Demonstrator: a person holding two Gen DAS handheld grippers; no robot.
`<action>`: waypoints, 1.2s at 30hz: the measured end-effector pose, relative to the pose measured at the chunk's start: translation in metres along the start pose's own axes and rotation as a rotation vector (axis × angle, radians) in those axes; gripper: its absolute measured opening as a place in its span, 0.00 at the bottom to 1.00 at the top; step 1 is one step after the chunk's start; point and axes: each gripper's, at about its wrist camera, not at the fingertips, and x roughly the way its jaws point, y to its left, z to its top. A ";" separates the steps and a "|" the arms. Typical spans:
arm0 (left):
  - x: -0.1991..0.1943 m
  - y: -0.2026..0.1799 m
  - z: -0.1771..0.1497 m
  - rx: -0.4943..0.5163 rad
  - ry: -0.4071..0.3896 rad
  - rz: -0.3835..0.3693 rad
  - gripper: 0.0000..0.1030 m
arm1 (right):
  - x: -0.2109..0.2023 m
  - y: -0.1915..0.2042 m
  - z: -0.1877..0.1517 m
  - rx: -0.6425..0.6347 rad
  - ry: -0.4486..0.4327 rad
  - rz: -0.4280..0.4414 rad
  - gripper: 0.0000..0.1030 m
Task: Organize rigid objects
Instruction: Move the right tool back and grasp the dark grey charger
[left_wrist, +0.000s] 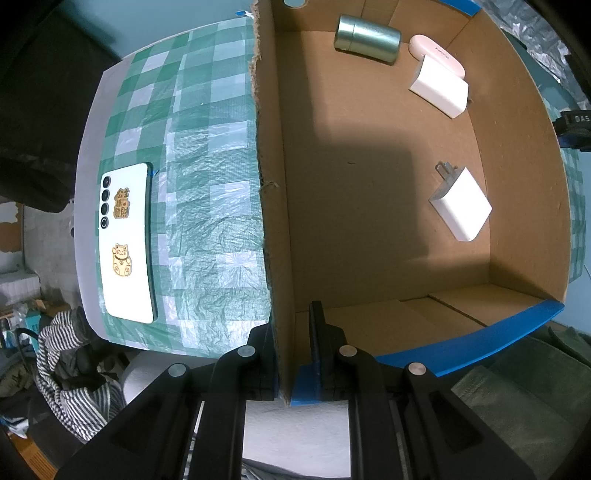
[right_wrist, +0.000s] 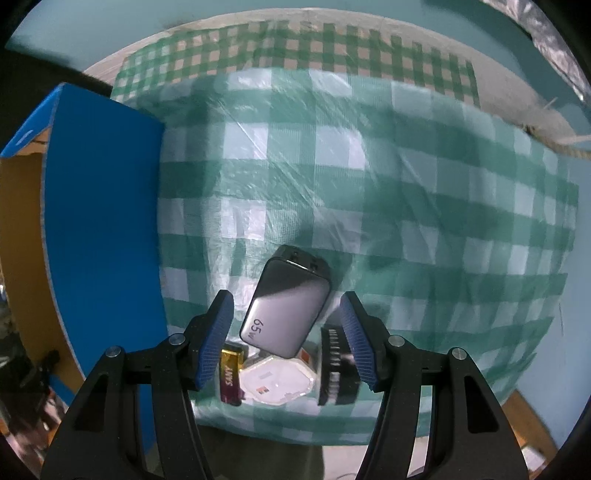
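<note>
The grey charger (right_wrist: 286, 308) marked 65w lies on the green-checked tablecloth (right_wrist: 406, 206) near the table's front edge, tilted, its port end pointing away, and it sits right between the blue pads of the right gripper (right_wrist: 288, 339). Those jaws stand apart on either side of it with daylight showing at both flanks, so nothing is held there. Just beside the charger, closer to the edge, a small yellow and maroon pack (right_wrist: 231, 373), a white octagonal piece (right_wrist: 277, 382) and a black ribbed item (right_wrist: 338, 365) crowd together. To the left rises the blue outer wall of the cardboard box (right_wrist: 103, 229). Over on the other camera, the left gripper (left_wrist: 291, 354) is clamped tight on that box's near wall (left_wrist: 275, 206), one pad outside, one inside. On the box floor lie a white plug adapter (left_wrist: 461, 203) towards the right wall, and at the far end a green metallic cylinder (left_wrist: 367, 38) on its side, a white block (left_wrist: 439, 88) and a pink case (left_wrist: 437, 51) touching it. Outside the box, a white phone (left_wrist: 127, 243) with gold cat stickers lies face down along the table's left edge.
</note>
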 end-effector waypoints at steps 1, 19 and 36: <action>0.000 0.000 0.000 0.001 0.000 0.000 0.12 | 0.003 -0.001 0.001 0.006 0.005 -0.003 0.59; 0.001 -0.002 -0.001 0.001 0.000 0.002 0.12 | 0.017 0.047 -0.004 -0.231 -0.025 -0.103 0.41; 0.002 -0.002 -0.001 0.002 0.001 0.004 0.12 | 0.036 0.048 -0.016 -0.224 -0.010 -0.130 0.39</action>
